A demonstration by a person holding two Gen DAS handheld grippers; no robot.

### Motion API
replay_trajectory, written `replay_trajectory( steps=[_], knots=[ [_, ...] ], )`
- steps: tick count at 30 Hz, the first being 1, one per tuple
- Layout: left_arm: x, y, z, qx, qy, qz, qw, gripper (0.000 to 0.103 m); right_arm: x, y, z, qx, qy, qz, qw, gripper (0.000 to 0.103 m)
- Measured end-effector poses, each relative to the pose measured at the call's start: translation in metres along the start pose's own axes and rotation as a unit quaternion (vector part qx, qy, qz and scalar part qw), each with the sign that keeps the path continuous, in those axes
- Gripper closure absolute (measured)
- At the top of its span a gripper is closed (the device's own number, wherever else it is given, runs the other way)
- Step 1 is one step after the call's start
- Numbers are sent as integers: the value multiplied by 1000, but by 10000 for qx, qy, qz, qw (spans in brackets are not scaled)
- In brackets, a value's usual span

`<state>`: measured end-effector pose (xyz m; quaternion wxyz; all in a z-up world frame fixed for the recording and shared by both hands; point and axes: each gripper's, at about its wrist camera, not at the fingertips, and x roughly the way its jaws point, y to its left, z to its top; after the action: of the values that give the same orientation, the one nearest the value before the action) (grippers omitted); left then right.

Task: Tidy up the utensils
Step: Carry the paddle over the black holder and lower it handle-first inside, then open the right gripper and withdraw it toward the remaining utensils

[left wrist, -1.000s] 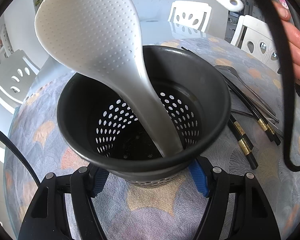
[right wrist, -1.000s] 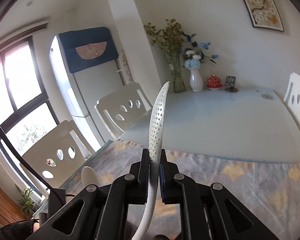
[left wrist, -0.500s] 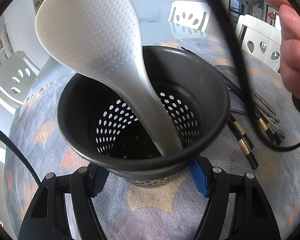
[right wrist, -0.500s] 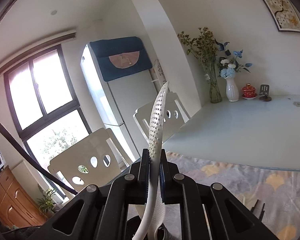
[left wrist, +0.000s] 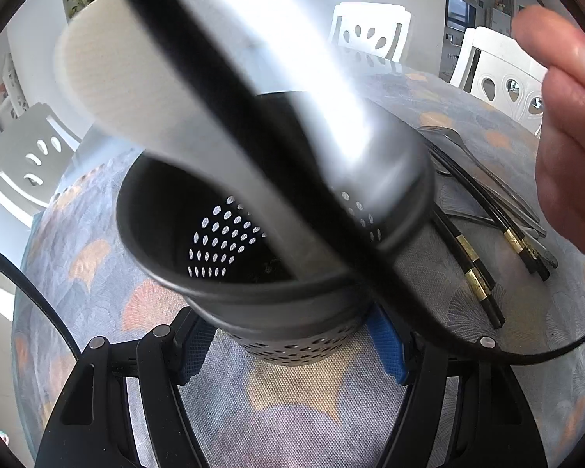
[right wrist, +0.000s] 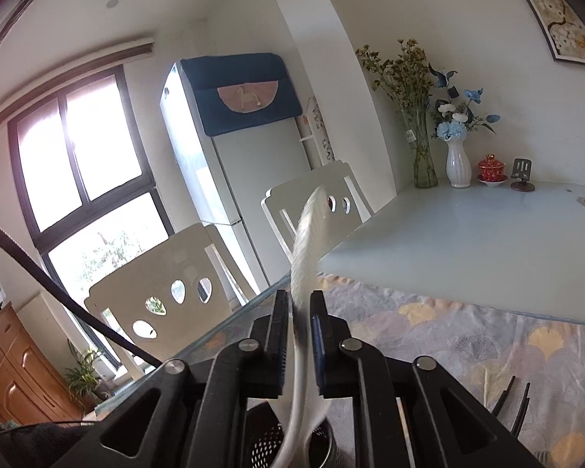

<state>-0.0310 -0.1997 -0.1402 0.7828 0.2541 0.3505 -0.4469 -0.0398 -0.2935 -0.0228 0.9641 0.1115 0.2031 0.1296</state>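
Note:
My left gripper (left wrist: 290, 347) is shut on the black perforated utensil holder (left wrist: 253, 304), its blue pads (left wrist: 388, 345) pressing on both sides. A white rice paddle (left wrist: 109, 78) leans in the holder, head up at the left. A second white spoon (left wrist: 331, 97) streaks blurred over the holder's far rim. In the right wrist view that slotted white spoon (right wrist: 308, 241) stands between the fingers of my right gripper (right wrist: 298, 312). Those jaws are opening and no longer press on the spoon. Its handle runs down into the holder (right wrist: 269, 444) below.
Black chopsticks with gold bands (left wrist: 475, 269) and a fork (left wrist: 468, 148) lie on the patterned cloth right of the holder. A person's hand (left wrist: 565, 136) hovers above them. A black cable (left wrist: 292, 179) crosses the view. White chairs (right wrist: 167, 280) ring the table; vases (right wrist: 458, 163) stand far back.
The right gripper's jaws have parted and the slotted spoon now blurs as it slips down between them. In the left view the cable swung across and a second white spoon appeared over the holder.

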Motion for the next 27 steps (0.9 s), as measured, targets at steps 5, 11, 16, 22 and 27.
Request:
replay_trajectory(
  steps=[5,11,16,22,27],
  knots=[
    [2,1,0,6,-3,4,10000,33,-18,2,-2,-225,-137,-187,9995,58],
    [3,0,-1,18,-3,18,10000,33,-46,-20,5,27,-93,-395,9992,58],
    [3,0,-1,19,-2,18,10000,33,-83,-40,6,59,-92,-763,9970,53],
    [3,1,-1,14,1,6,10000,33,-127,-84,-5,491,233,-1239,9908,52],
    [3,0,-1,-2,13,-15,10000,33,-163,-118,-17,853,460,-1561,9830,52]
  ],
)
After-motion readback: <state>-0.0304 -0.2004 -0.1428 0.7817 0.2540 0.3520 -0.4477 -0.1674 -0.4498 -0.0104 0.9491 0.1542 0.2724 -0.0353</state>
